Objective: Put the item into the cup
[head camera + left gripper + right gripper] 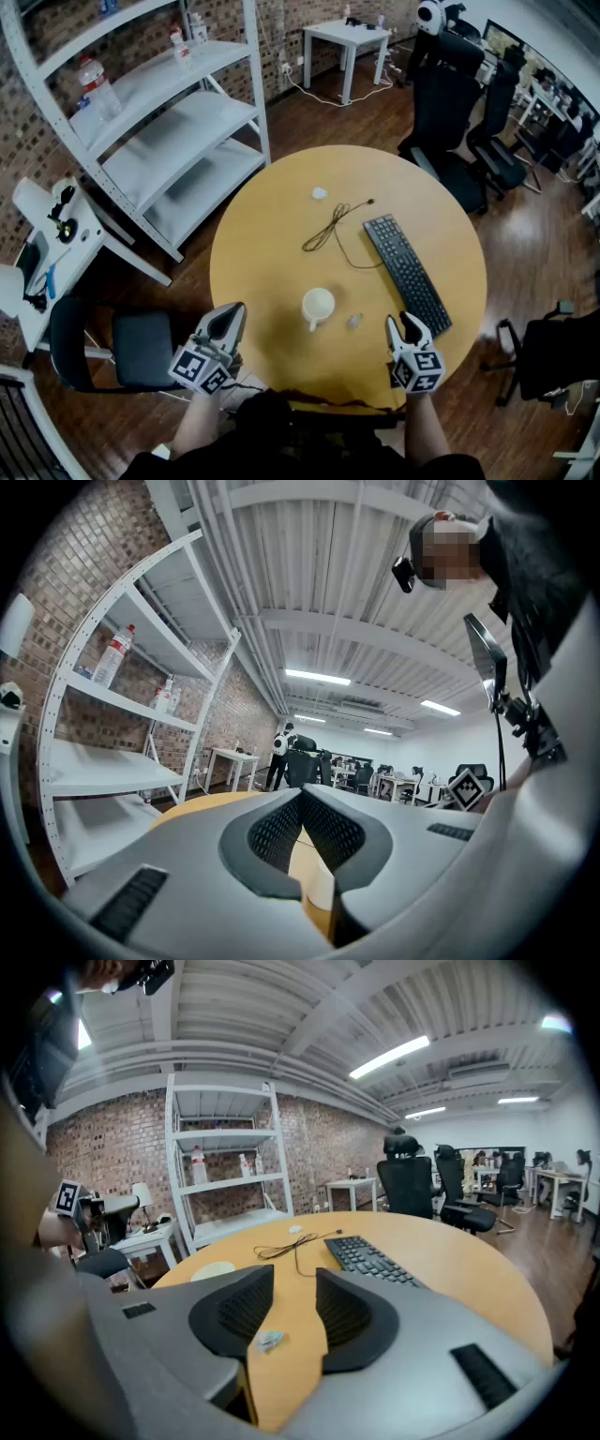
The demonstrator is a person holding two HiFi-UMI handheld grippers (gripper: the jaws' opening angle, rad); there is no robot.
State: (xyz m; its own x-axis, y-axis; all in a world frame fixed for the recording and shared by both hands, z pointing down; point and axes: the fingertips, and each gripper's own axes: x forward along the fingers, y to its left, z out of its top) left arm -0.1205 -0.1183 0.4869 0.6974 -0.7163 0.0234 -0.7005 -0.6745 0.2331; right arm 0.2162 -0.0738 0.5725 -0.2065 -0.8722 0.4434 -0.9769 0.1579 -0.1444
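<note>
A white cup (pixel 318 307) stands upright near the front of the round wooden table (pixel 272 272). A small pale crumpled item (pixel 354 322) lies on the table just right of the cup. My right gripper (pixel 403 322) hovers at the table's front right, a short way right of the item, and is open with nothing held. In the right gripper view the item (pixel 269 1340) shows low in the gap of that gripper (pixel 295 1274), with the cup (pixel 214 1268) off to the left. My left gripper (pixel 234 314) is at the front left edge, shut and empty, its pads meeting at the tips (pixel 301 795).
A black keyboard (pixel 406 272) lies on the right part of the table, a black cable (pixel 333 228) at the middle and a small white object (pixel 320 194) farther back. A white shelf rack (pixel 159 122) stands to the left. Office chairs (pixel 450 103) stand behind the table.
</note>
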